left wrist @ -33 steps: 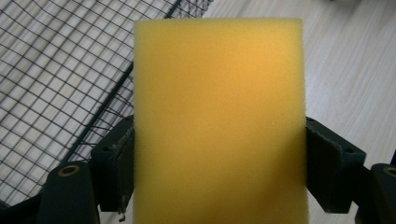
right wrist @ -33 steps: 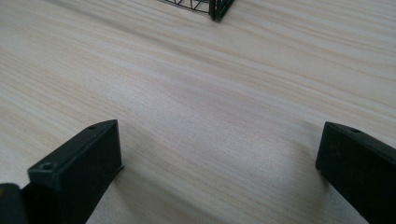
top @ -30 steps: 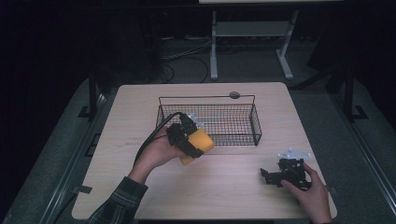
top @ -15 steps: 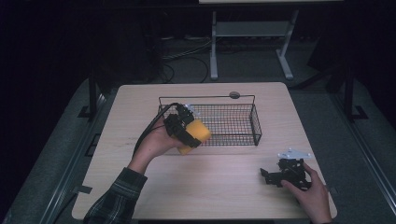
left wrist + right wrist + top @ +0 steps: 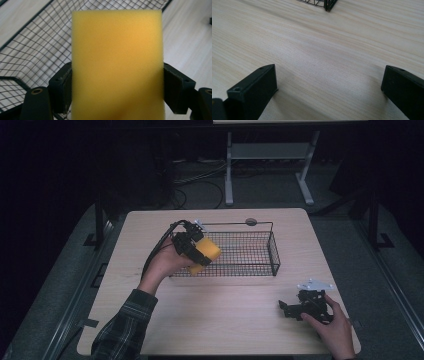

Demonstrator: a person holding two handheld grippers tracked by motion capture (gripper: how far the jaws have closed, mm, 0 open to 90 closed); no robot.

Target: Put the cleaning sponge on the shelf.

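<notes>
**Soft sponge carried over the basket's left end**

We start with the table (image 5: 150, 320), then the wire basket (image 5: 272, 257) on its far half. At the basket's left near corner our left gripper (image 5: 192, 249) holds the yellow sponge (image 5: 117, 62), both pads pressed flat on its two sides, jaws spread wide. We judge it light, squashy and grippy; holding it across the middle seems safest, without crushing. Our right gripper (image 5: 292, 309) rests near right, jaws wide apart, empty.
</notes>
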